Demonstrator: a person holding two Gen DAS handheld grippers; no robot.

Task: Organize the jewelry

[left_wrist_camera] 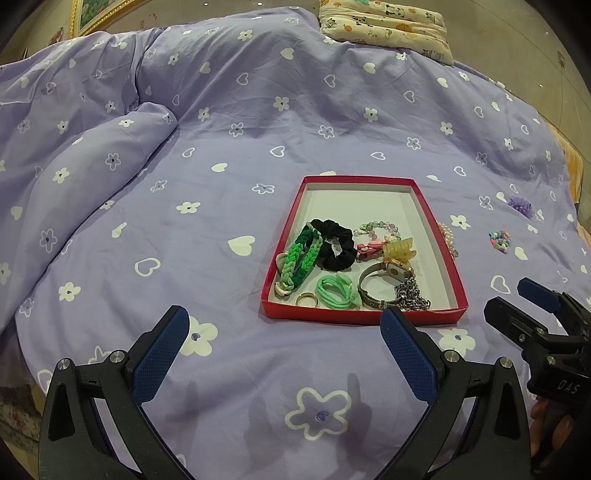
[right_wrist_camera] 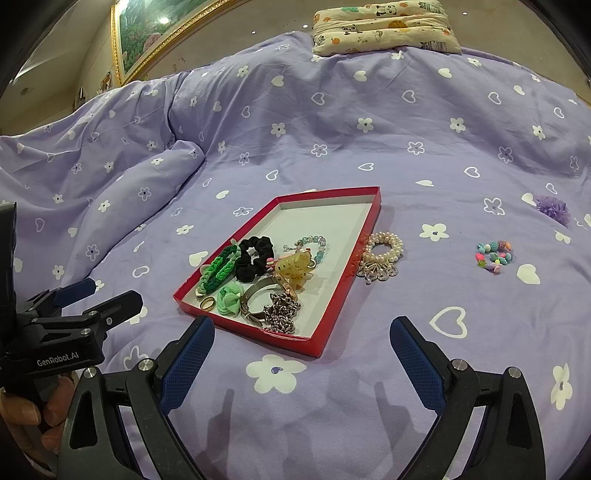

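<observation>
A red tray [left_wrist_camera: 436, 221] [right_wrist_camera: 347, 266] lies on the purple bed cover. It holds several pieces: a green braided band [left_wrist_camera: 301, 258], a black scrunchie [left_wrist_camera: 338, 243], a mint hair tie [left_wrist_camera: 338, 291], a gold ring [left_wrist_camera: 307, 299], a watch [left_wrist_camera: 384, 275], a silver chain [left_wrist_camera: 412, 295], a yellow claw clip [left_wrist_camera: 399, 251] and a bead bracelet [right_wrist_camera: 314, 245]. A pearl bracelet [right_wrist_camera: 382, 251] lies just right of the tray. A colourful bead bracelet [right_wrist_camera: 495, 256] and a purple scrunchie [right_wrist_camera: 553, 209] lie farther right. My left gripper [left_wrist_camera: 284, 354] and right gripper [right_wrist_camera: 303, 363] are open and empty, near the tray's front edge.
A patterned pillow [right_wrist_camera: 384, 26] lies at the bed's far end. The cover bunches into a fold [left_wrist_camera: 110, 155] at the left. A framed picture [right_wrist_camera: 147, 33] hangs on the wall at back left.
</observation>
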